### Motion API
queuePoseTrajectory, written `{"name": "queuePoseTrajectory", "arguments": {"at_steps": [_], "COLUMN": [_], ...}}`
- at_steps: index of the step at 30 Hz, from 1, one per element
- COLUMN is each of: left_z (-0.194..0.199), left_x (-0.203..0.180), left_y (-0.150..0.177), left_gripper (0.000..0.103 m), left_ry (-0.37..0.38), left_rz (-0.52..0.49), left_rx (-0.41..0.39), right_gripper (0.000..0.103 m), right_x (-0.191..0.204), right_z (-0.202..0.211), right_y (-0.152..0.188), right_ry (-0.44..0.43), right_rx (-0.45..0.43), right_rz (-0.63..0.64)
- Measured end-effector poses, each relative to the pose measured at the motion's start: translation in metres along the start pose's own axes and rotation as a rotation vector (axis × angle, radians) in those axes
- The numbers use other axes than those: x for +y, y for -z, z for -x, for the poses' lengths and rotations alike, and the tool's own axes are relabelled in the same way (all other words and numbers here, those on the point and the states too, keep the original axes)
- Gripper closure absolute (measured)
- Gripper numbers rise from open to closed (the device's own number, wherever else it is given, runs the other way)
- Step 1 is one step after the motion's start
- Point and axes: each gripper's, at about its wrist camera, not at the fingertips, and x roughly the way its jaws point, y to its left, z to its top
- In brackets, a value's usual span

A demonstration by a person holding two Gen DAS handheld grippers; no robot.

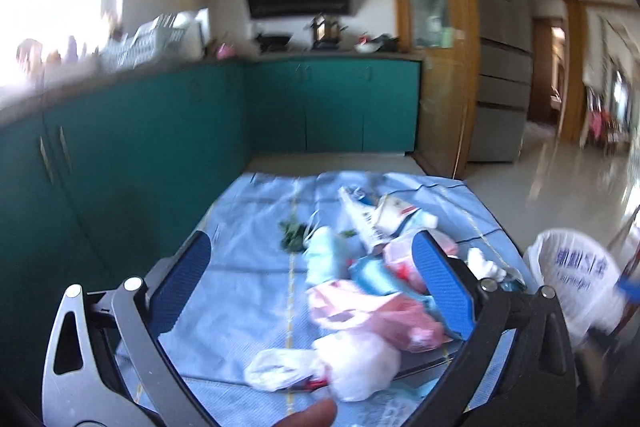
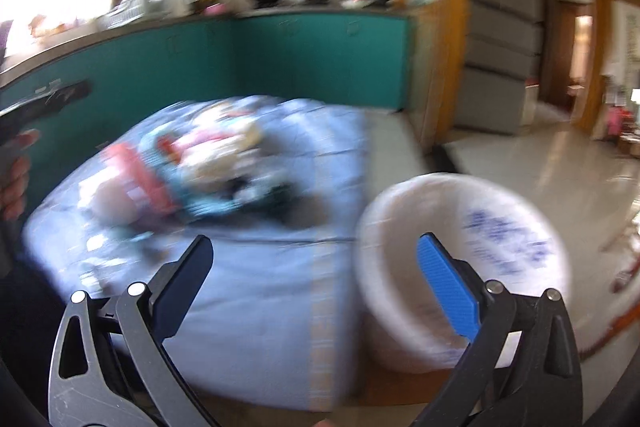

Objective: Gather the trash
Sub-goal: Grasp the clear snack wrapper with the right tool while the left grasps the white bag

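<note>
Here, trash pile (image 1: 360,283) stretches lengthwise along blue cloth (image 1: 248,227); both grippers' jaws wide, empty.

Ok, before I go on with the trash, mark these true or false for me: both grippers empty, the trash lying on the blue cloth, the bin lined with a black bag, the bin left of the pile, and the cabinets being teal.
1. Both grippers are open and hold nothing. True: the left gripper and the right gripper both stand wide with nothing pinched.
2. The trash pile lies on the blue cloth. True.
3. The bin is lined with a black bag. False: its liner is white with blue print.
4. The bin stands left of the pile. False: it is to the right, beside the cloth.
5. The cabinets behind are teal. True.
</note>
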Motion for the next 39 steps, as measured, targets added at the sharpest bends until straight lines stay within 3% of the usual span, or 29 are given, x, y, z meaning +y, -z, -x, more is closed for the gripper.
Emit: {"name": "queuePoseTrajectory", "arguments": {"at_steps": [2,5,8,11,16,18,20,22,24,27,29,33,39], "left_z": [-0.009,-0.016,-0.020,-0.034,-0.046,-0.045,-0.047,-0.049,-0.049,-0.048,-0.047,-0.054,-0.071], "left_x": [0.022,0.039,0.050,0.057,0.064,0.066,0.065,0.060,0.052,0.028,0.011,-0.022,-0.051], "left_y": [0.001,0.009,0.015,0.022,0.030,0.032,0.033,0.035,0.037,0.041,0.047,0.063,0.086], "left_gripper": [0.007,0.008,0.008,0.009,0.008,0.008,0.006,0.006,0.005,0.005,0.005,0.004,0.008], "left_ry": [0.001,-0.028,-0.001,0.072,0.185,0.186,0.189,0.209,0.238,0.328,0.344,0.343,0.301], "left_rz": [0.045,0.020,0.016,0.069,0.120,0.124,0.116,0.093,0.062,-0.046,-0.126,-0.278,-0.390], "left_rx": [0.056,0.095,0.138,0.213,0.256,0.253,0.256,0.263,0.270,0.297,0.308,0.353,0.433], "right_gripper": [0.022,0.025,0.025,0.023,0.017,0.017,0.035,0.044,0.045,0.045,0.045,0.045,0.045], "right_x": [0.026,0.080,0.125,0.148,0.168,0.168,0.162,0.154,0.141,0.111,0.092,0.065,0.059], "right_z": [-0.011,-0.027,-0.035,-0.044,-0.070,-0.079,-0.090,-0.088,-0.083,-0.076,-0.071,-0.064,-0.049], "right_y": [0.002,0.010,0.012,0.010,0.011,0.012,0.013,0.014,0.014,0.013,0.011,0.009,0.006], "right_ry": [-0.094,-0.229,-0.304,-0.324,-0.263,-0.276,-0.280,-0.263,-0.271,-0.204,-0.157,-0.087,-0.034], "right_rx": [0.047,0.112,0.151,0.176,0.234,0.249,0.269,0.265,0.265,0.249,0.238,0.215,0.184], "right_rz": [0.031,0.119,0.190,0.185,0.190,0.157,0.141,0.144,0.125,0.103,0.079,0.024,0.015]}}
